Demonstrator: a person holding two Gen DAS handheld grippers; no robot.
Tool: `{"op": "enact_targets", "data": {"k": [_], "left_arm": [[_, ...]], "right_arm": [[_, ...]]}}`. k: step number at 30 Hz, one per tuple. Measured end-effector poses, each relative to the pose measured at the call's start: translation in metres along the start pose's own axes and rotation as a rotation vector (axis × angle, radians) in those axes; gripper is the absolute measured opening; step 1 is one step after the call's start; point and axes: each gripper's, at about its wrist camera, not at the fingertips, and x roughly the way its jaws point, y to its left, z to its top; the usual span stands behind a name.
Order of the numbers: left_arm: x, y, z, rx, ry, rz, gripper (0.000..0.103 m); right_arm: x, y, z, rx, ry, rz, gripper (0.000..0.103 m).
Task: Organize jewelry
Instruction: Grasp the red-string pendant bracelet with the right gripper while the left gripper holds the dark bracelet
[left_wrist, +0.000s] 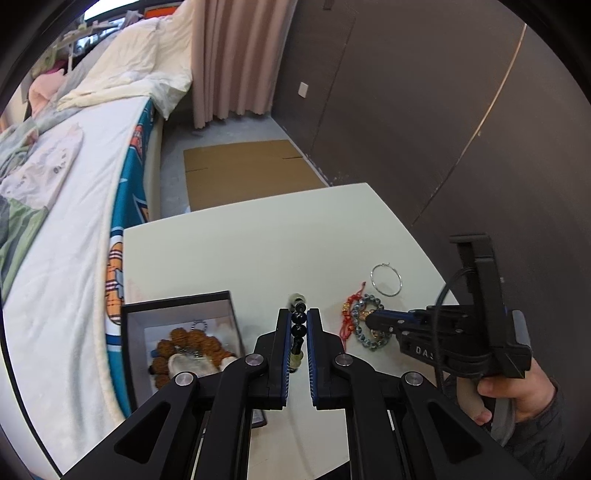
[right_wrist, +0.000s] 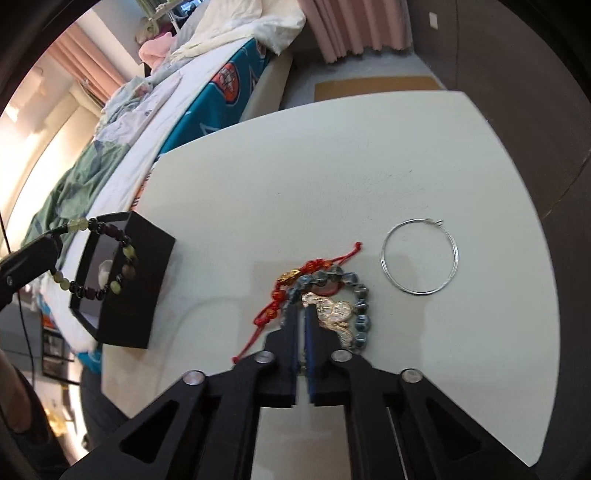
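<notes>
A bed with a white sheet and teal patterned blanket (left_wrist: 70, 236) lies left of both claws, beside the white rectangular counter (left_wrist: 258, 251). A black open jewelry box with white lining (left_wrist: 177, 325) sits on the counter just left of the left claw (left_wrist: 298, 332); brown beads and other pieces lie inside it. The left claw is clamped on a dark-and-pale-green beaded bracelet (right_wrist: 99, 258), holding it raised beside the box. The right claw (right_wrist: 301, 321) has its fingers nearly together around the rim of a blue-grey beaded bracelet with a gold charm (right_wrist: 354, 306) lying on the counter. A red knotted cord bracelet (right_wrist: 280, 299) touches that bracelet, left of the right claw. A thin silver hoop (right_wrist: 419, 256) lies ahead and right of it, apart.
</notes>
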Motion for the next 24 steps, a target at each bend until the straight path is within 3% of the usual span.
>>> {"op": "enact_targets", "data": {"k": [5, 9, 12, 14, 16, 17, 18, 22, 24], "left_arm": [[-0.009, 0.005, -0.003, -0.010, -0.016, 0.001, 0.008], [-0.014, 0.009, -0.004, -0.029, -0.024, -0.001, 0.008], [-0.018, 0.009, -0.004, -0.033, -0.030, 0.001, 0.008], [-0.021, 0.008, -0.005, -0.037, -0.031, 0.000, 0.008], [-0.023, 0.008, -0.007, -0.038, -0.032, -0.002, 0.008], [-0.023, 0.009, -0.007, -0.039, -0.031, -0.002, 0.008], [-0.024, 0.009, -0.008, -0.041, -0.030, -0.002, 0.008], [-0.025, 0.012, -0.010, -0.044, -0.031, 0.008, 0.008], [-0.025, 0.014, -0.012, -0.050, -0.029, 0.012, 0.008]], "right_arm": [[-0.022, -0.004, -0.002, 0.040, -0.075, 0.092, 0.002], [-0.035, -0.008, -0.003, 0.041, -0.100, 0.075, 0.002], [-0.027, -0.012, 0.001, 0.052, -0.033, -0.003, 0.003], [-0.021, -0.014, 0.002, 0.042, 0.015, 0.001, 0.005], [-0.016, -0.012, 0.006, 0.026, 0.044, -0.017, 0.021], [-0.015, -0.011, 0.008, 0.019, 0.049, -0.030, 0.036], [-0.014, -0.008, 0.008, 0.009, 0.050, -0.045, 0.038], [-0.007, 0.001, 0.009, -0.031, 0.077, -0.067, 0.038], [-0.004, 0.001, 0.007, -0.042, 0.089, -0.091, 0.031]]}}
